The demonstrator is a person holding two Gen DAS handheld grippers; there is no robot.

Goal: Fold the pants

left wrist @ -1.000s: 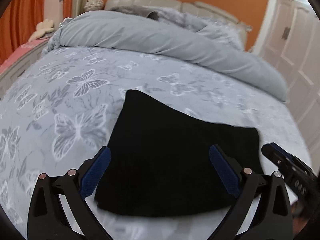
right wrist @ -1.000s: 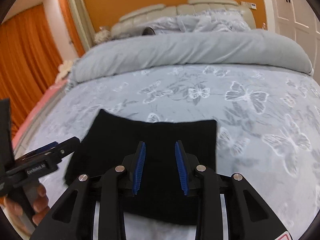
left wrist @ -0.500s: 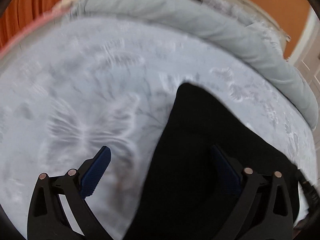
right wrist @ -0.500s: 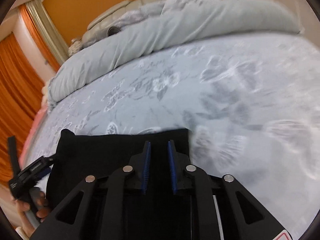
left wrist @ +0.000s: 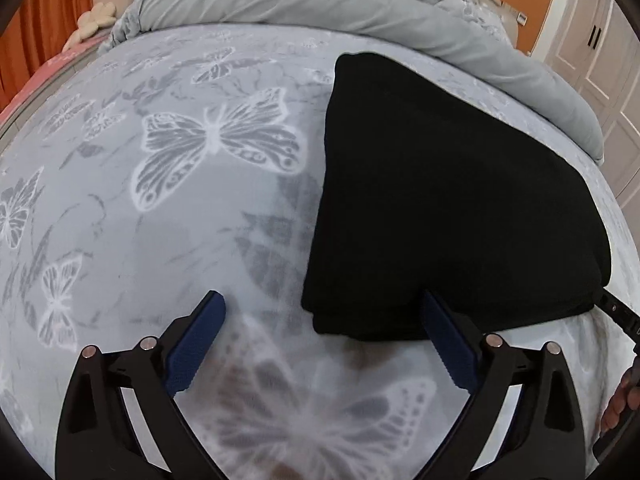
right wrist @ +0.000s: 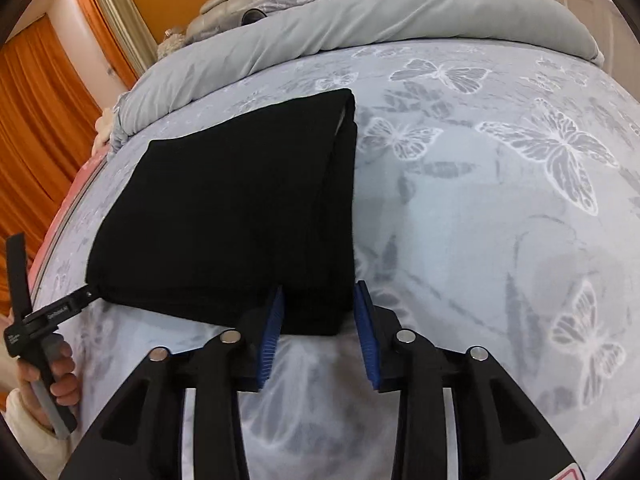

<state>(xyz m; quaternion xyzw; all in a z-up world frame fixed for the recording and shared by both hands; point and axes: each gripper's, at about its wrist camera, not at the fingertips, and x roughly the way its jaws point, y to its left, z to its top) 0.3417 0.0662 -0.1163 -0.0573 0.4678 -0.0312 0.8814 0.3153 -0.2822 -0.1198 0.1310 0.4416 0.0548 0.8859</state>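
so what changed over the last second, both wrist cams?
Both grippers dropped toward the near edge of the folded pants. The left gripper slid left to straddle the near left corner, fingers wide as before. The right gripper, nearly shut half a second ago, has opened around the near right corner. Nothing is gripped. The pants stay folded on the bedspread.

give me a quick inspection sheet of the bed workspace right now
surface: butterfly-print bedsheet, smooth around the pants
job's things: black pants folded into a compact stack, lying flat
clutter: nothing seen on the sheet
grippers: left gripper wide open at the stack's near left corner; right gripper partly open, straddling the near right corner
cables: nothing seen
surroundings: rolled grey duvet, orange curtains, white doors
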